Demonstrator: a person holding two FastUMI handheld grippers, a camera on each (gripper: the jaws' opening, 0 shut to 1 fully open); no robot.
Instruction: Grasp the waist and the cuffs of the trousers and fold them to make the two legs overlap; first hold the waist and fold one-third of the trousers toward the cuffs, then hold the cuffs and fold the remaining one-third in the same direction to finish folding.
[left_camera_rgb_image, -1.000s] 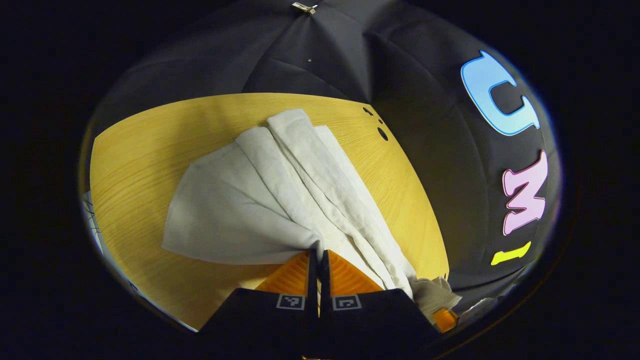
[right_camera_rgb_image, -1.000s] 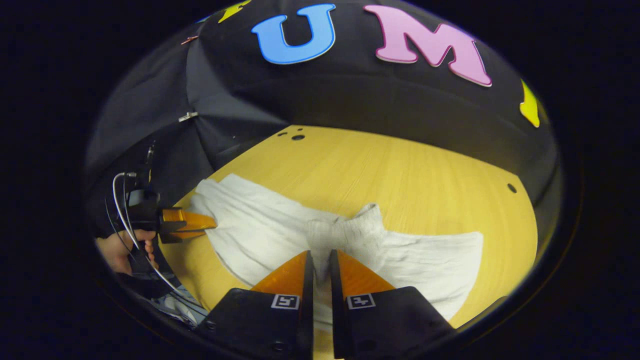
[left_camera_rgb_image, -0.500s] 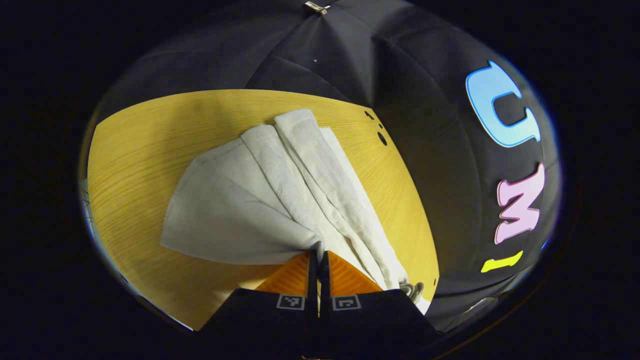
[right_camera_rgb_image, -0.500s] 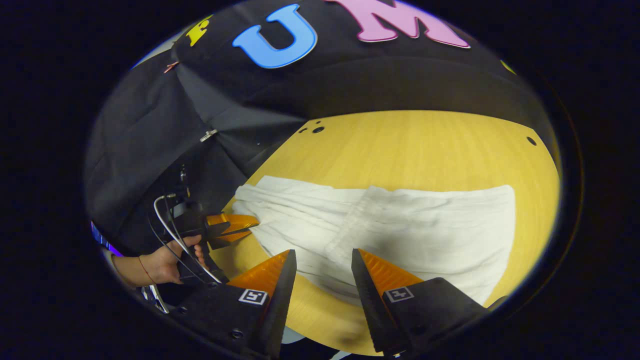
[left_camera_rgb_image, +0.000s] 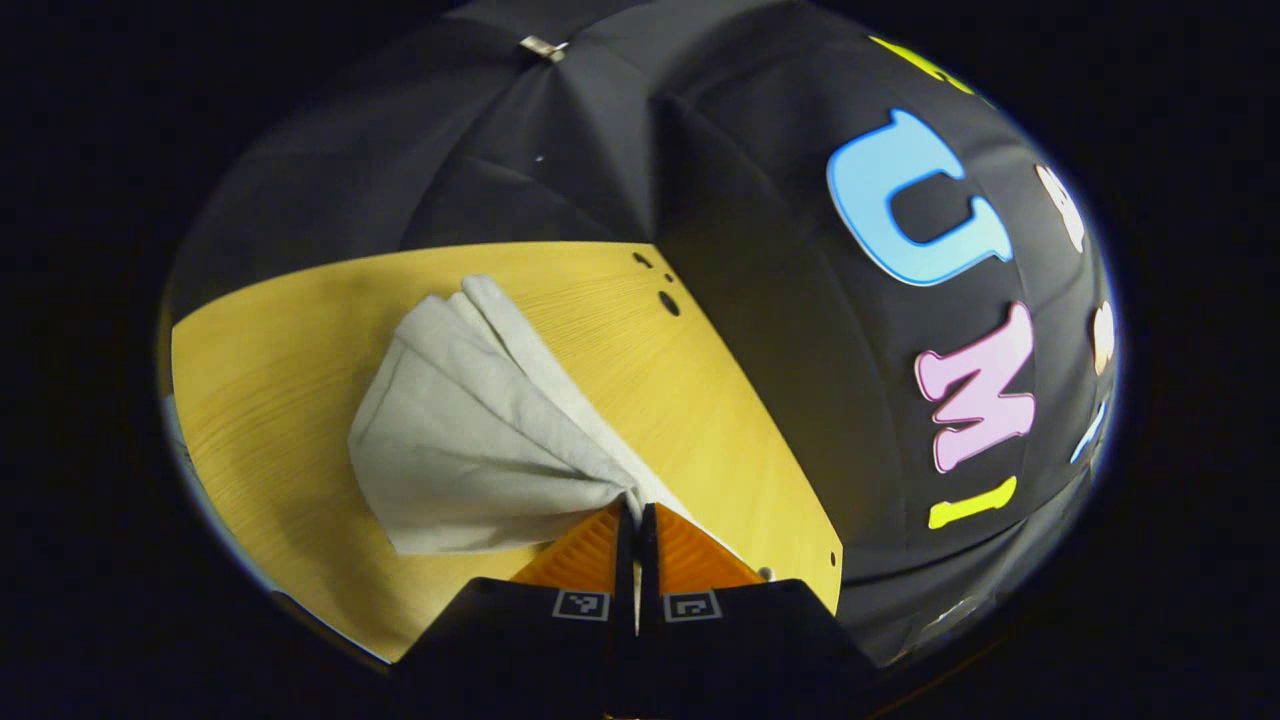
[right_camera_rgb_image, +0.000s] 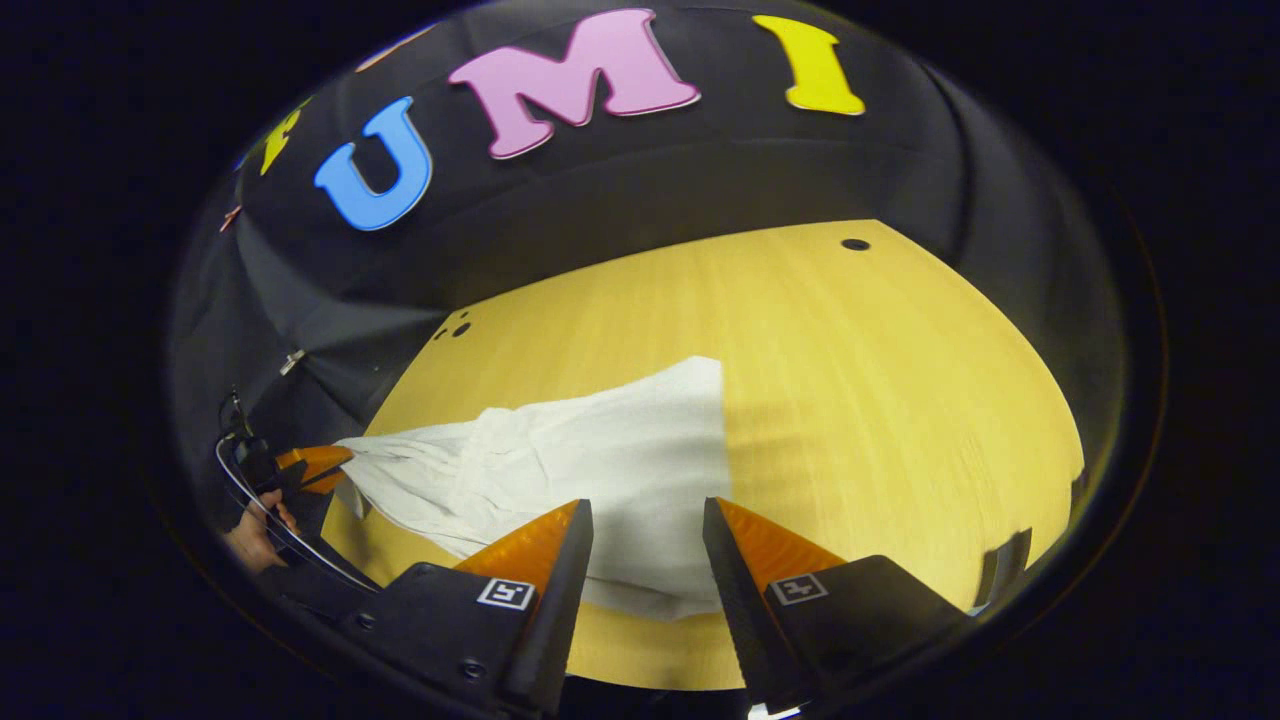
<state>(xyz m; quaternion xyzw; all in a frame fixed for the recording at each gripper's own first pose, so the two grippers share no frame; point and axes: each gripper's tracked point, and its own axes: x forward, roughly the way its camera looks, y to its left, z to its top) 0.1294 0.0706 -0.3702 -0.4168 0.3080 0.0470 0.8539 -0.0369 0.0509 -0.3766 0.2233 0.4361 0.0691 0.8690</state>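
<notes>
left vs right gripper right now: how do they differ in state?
1. The left gripper is shut, pinching an end of the white trousers; the right gripper stands open, holding nothing.
2. Cloth bunches into folds at the left gripper; at the right gripper the trousers lie flat on the wooden table, beyond its parted fingers.
Shared: both point toward the same garment.

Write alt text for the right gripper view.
The right gripper hangs open above white trousers lying on a yellow wooden table. At far left, the left gripper, held in a hand, pinches one end of the trousers.
</notes>
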